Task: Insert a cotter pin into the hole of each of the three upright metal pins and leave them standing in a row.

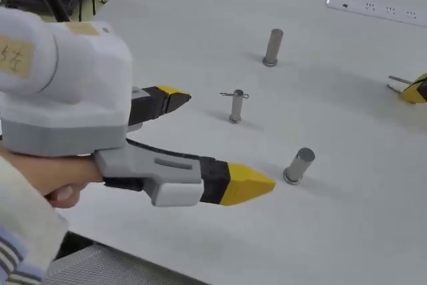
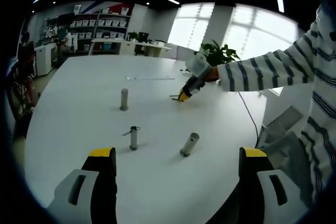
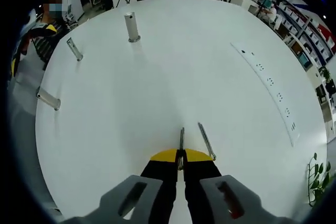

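1. The left tongs (image 1: 213,139) gape wide and hold nothing. They hover over the worktop (image 1: 200,231) near the middle pin (image 1: 236,107), which carries a fitted cotter (image 1: 234,94) through its top.
2. The right tongs (image 3: 182,156), well off to the side, are closed on a cotter pin (image 3: 181,139). A thin rod (image 3: 206,141) lies just beside it; I cannot tell if it is a spare.
3. The far pin (image 1: 272,47) and near pin (image 1: 299,165) are bare, and the near one looks tilted.
4. The cotter pin is probably light, springy, slick wire, so it is best pinched near its head with the legs free. The metal pins look stiff but narrow-based and likely to topple, so steady each mid-shaft, below the hole.
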`<state>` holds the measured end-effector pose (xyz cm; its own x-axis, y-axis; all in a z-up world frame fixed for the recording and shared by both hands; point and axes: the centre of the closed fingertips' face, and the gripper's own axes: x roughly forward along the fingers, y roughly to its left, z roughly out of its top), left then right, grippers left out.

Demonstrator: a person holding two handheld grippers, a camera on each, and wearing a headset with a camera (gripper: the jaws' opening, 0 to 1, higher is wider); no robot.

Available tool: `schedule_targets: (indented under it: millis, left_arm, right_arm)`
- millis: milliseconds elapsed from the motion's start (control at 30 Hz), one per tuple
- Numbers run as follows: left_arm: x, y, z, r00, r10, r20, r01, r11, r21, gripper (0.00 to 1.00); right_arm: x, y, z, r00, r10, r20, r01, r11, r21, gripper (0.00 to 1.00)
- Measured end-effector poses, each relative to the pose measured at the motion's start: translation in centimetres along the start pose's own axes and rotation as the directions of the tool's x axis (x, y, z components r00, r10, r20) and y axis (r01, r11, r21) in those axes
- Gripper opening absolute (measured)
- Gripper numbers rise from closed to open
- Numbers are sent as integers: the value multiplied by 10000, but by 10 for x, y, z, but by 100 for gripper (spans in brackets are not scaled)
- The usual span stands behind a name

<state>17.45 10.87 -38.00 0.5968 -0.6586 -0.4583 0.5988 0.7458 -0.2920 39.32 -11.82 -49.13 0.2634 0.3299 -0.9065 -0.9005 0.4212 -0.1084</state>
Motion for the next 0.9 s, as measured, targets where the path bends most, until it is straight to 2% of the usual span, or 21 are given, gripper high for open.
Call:
schedule_targets:
  millis: [200, 367, 600, 700, 733, 900]
  left_arm:
    - [-3, 1, -1, 10000, 72, 23, -72, 10000, 16, 96]
    - [-5, 2, -2, 9999, 131, -2, -131, 9999, 8, 96]
    - [-10, 4, 2, 9996, 205, 188, -206, 9998, 28, 93]
    - [-12, 4, 4, 9997, 158, 178, -160, 9998, 95, 93]
    - [-13, 4, 5, 9997, 172, 186, -175, 9997, 140, 93]
    - [-16, 4, 13, 9995, 190, 263, -198, 9994, 294, 93]
  right_arm:
    - [0, 1, 2, 9998, -169, -89, 168, 9997, -196, 0]
    - [-2, -7, 0, 9992, -369, -184, 364, 9990, -261, 0]
    - [-20, -12, 8, 9980, -581, 249, 588, 9979, -289, 0]
    - [-29, -18, 16, 9936, -1001, 531, 1046, 9904, -900, 0]
    - [-31, -19, 17, 9931, -1031, 563, 1080, 9900, -912, 0]
    - [-57, -12, 34, 9851, -1253, 1177, 1395, 9829, -1205, 0]
